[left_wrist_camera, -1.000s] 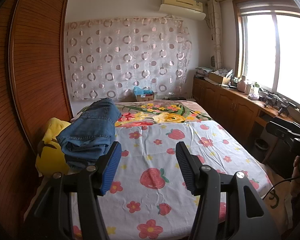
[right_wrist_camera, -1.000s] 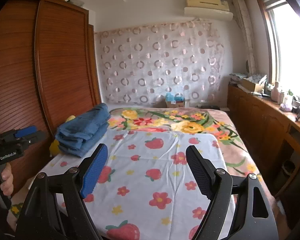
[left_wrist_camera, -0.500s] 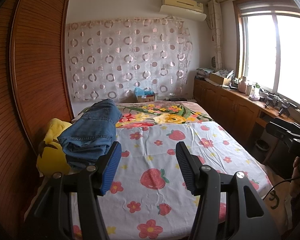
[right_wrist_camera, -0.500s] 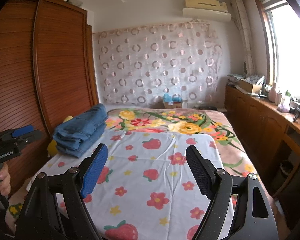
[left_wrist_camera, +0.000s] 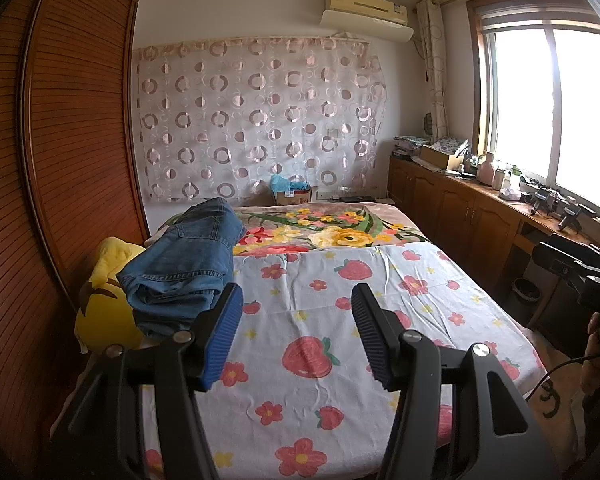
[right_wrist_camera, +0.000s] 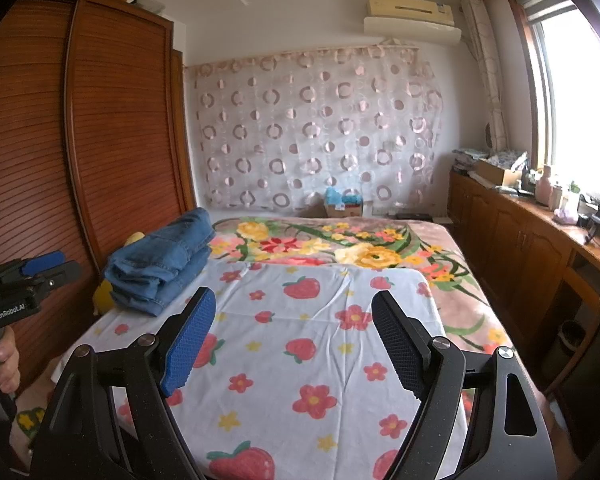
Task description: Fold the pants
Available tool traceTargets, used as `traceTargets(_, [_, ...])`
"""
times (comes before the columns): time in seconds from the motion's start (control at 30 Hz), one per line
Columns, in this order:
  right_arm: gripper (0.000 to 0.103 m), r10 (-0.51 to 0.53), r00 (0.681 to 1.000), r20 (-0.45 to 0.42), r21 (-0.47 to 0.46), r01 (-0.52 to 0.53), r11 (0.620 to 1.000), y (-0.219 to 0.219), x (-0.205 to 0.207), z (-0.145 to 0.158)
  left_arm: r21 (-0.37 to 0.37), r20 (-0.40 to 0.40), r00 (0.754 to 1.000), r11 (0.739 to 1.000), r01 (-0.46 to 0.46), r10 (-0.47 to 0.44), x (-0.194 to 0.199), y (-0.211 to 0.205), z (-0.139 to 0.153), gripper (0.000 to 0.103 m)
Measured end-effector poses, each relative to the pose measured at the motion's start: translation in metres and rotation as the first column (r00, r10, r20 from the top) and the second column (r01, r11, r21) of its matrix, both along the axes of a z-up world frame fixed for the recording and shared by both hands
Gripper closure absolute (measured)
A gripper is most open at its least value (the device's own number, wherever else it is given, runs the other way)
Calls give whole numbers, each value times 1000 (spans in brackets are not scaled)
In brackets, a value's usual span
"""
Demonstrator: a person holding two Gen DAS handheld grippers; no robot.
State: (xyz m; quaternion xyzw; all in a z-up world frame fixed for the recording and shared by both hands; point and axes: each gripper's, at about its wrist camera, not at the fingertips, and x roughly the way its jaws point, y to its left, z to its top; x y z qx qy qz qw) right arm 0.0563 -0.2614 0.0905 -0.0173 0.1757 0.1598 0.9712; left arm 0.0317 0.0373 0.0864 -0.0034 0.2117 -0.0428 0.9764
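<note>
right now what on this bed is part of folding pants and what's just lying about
For the job:
- blue jeans, folded in a stack
- strawberry sheet
- left gripper, open
- right gripper, open

Lying about:
- yellow plush toy
- floral blanket
- cardboard box

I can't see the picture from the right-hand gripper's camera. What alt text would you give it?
A stack of folded blue jeans sits at the left edge of a bed, on a white sheet printed with strawberries and flowers. The right gripper hangs open and empty above the sheet, and the left gripper shows at far left before a wooden wardrobe.
</note>
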Motion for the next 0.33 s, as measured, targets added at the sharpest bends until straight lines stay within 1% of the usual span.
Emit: traceTargets(0.33, [21,2,1000,0,0,-2,1000,1,-2,0,-1,0,1000,1000,0,0,0,0,0,47])
